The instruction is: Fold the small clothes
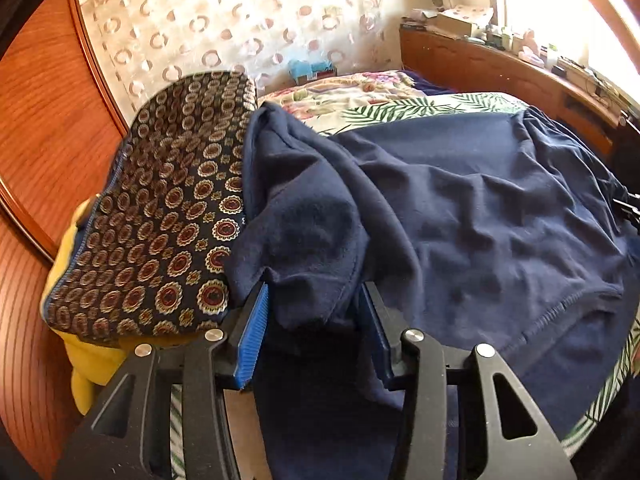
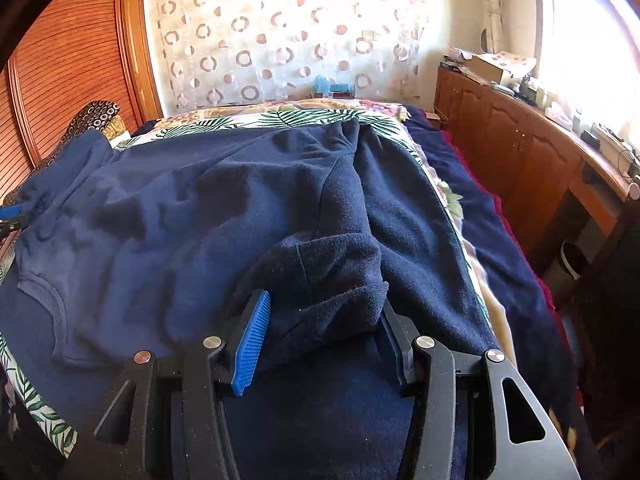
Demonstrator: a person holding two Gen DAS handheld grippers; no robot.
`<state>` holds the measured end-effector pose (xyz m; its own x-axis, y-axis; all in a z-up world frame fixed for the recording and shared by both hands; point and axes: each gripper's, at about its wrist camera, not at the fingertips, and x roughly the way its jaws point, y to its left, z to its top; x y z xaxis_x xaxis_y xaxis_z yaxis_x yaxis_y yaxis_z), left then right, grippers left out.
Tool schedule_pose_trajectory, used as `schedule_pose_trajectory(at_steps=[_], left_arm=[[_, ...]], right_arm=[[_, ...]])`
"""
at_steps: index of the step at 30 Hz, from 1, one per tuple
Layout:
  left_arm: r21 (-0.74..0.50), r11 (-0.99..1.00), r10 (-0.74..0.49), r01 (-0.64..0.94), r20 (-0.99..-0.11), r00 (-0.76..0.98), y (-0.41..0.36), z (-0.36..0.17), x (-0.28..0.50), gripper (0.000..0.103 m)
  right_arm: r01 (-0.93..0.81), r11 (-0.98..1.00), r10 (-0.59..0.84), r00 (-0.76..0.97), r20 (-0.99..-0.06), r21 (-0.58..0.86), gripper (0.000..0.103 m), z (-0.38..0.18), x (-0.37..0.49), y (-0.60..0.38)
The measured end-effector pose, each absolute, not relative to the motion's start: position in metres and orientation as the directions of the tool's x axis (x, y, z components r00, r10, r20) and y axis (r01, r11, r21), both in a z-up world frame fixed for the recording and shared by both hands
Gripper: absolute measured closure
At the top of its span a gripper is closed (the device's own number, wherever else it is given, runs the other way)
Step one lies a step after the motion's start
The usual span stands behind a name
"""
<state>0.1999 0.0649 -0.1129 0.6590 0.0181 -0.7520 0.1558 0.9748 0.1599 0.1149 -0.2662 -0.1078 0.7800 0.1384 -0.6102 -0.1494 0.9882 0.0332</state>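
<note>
A navy blue sweatshirt [image 1: 480,200] lies spread over a bed with a leaf-print sheet [image 1: 420,106]. My left gripper [image 1: 314,292] is shut on a raised, bunched fold of it, probably a sleeve [image 1: 312,240], which hangs down between the blue pads [image 1: 252,332]. In the right wrist view the same sweatshirt [image 2: 180,208] fills the bed. My right gripper [image 2: 324,300] is shut on another bunched fold [image 2: 328,276] at the garment's right side. Each gripper shows at the edge of the other view: the left gripper [image 2: 12,212] and the right gripper [image 1: 628,206].
A dark cloth with round medallions [image 1: 168,208] lies over something yellow [image 1: 92,360] left of the sweatshirt. A wooden wardrobe [image 1: 48,112] stands on the left. A cluttered wooden cabinet [image 2: 540,152] runs along the right under a bright window. A patterned curtain [image 2: 280,32] hangs behind the bed.
</note>
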Motion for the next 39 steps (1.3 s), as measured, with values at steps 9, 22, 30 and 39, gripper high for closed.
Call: schedule_pose_trajectory(at_steps=[9,22,30,39], left_arm=[[0.194,0.974,0.050,0.120,-0.695,0.718,0.066,-0.099,0.195,0.094],[0.033,0.990,-0.095,0.139,-0.578,0.811,0.072,-0.031,0.151,0.095],[-0.082,0.983,-0.183,0.165,-0.538,0.823,0.076,-0.019,0.119,0.095],[-0.205,0.977,-0.186,0.064,-0.656,0.732,0.098,-0.101,0.091,0.095]], right_arm=[[-0.139,0.990,0.132,0.783,-0.608,0.037,0.059,-0.107,0.115,-0.271],[-0.206,0.976,0.210,0.836,-0.507,0.063,0.096,-0.051,0.100,-0.292],[-0.223,0.973,0.226,0.856,-0.465,0.064,0.096,-0.014,0.078,-0.325],[-0.182,0.977,0.213,0.832,-0.513,0.110,0.096,-0.035,0.071,-0.358]])
